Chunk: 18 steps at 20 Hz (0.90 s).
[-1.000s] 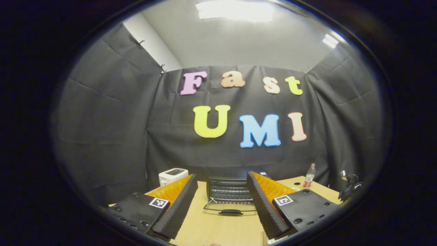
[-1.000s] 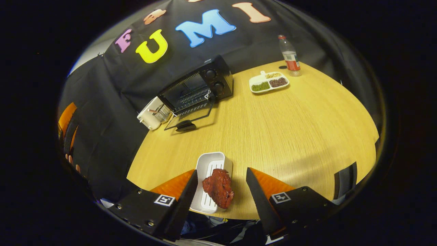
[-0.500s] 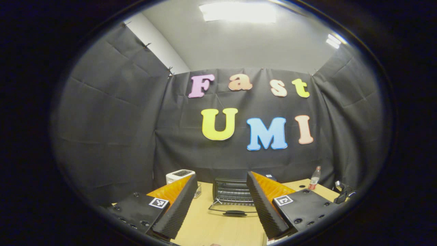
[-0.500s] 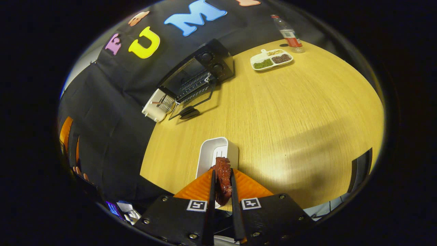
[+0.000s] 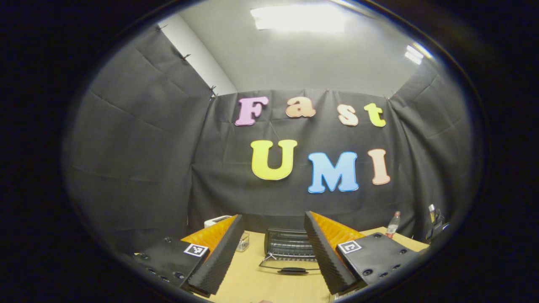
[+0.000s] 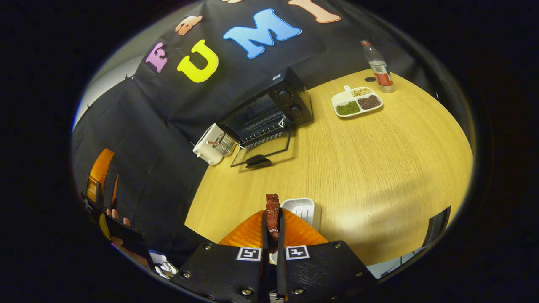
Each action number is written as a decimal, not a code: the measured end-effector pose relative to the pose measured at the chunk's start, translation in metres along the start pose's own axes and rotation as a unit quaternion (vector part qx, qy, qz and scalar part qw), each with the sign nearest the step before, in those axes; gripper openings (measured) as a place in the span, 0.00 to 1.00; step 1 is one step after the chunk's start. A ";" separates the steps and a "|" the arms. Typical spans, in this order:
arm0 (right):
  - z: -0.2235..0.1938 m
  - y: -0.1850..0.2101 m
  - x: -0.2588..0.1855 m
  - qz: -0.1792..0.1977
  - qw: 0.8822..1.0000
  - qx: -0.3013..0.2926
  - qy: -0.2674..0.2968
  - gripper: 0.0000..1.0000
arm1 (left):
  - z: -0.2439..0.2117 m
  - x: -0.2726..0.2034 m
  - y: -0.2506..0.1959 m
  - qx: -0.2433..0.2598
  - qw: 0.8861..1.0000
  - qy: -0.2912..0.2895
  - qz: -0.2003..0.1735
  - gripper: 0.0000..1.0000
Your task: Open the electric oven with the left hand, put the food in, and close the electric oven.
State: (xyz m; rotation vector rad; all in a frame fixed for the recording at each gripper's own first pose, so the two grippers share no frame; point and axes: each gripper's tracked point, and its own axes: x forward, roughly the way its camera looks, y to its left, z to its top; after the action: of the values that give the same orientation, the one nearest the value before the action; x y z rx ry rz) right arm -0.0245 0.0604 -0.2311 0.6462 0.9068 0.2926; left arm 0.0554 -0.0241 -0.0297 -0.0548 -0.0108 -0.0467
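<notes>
The black electric oven (image 6: 269, 113) stands at the table's far edge with its glass door (image 6: 263, 147) folded down flat, the handle (image 6: 257, 161) resting on the wood. In the left gripper view the oven (image 5: 288, 243) lies straight ahead, well beyond my left gripper (image 5: 273, 215), which is open and holds nothing. My right gripper (image 6: 272, 214) is shut on a dark red piece of meat (image 6: 272, 203), held above the table just left of the white food tray (image 6: 304, 209). The left gripper (image 6: 101, 185) and a hand (image 6: 116, 216) show at the far left.
A white toaster (image 6: 212, 145) stands left of the oven. A divided dish of beans (image 6: 356, 103) and a plastic bottle (image 6: 379, 69) sit at the round wooden table's (image 6: 379, 168) far right. Black cloth walls close in behind.
My right gripper shut on the meat and lifted it off the white tray. The left gripper drew back a little from the oven, still open.
</notes>
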 end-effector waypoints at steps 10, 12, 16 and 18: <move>0.078 0.060 0.076 0.015 0.997 0.015 -0.079 0.07 | -0.021 0.064 0.044 -0.001 1.000 0.011 -0.021 1.00; 0.092 0.066 0.093 0.012 0.996 0.013 -0.093 0.07 | -0.027 0.074 0.056 -0.001 1.000 0.013 -0.021 1.00; 0.119 0.077 0.129 0.010 0.993 0.017 -0.114 0.07 | -0.041 0.095 0.083 0.004 1.000 0.020 -0.013 0.96; 0.130 0.081 0.148 0.010 0.992 0.020 -0.124 0.07 | -0.050 0.104 0.094 0.004 1.000 0.027 -0.011 0.96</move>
State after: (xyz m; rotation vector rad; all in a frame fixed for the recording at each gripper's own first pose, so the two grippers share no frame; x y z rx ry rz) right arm 0.1704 0.1452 -0.2158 0.7112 0.6689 0.2071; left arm 0.1645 0.0621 -0.0833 -0.0450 0.0430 -0.0706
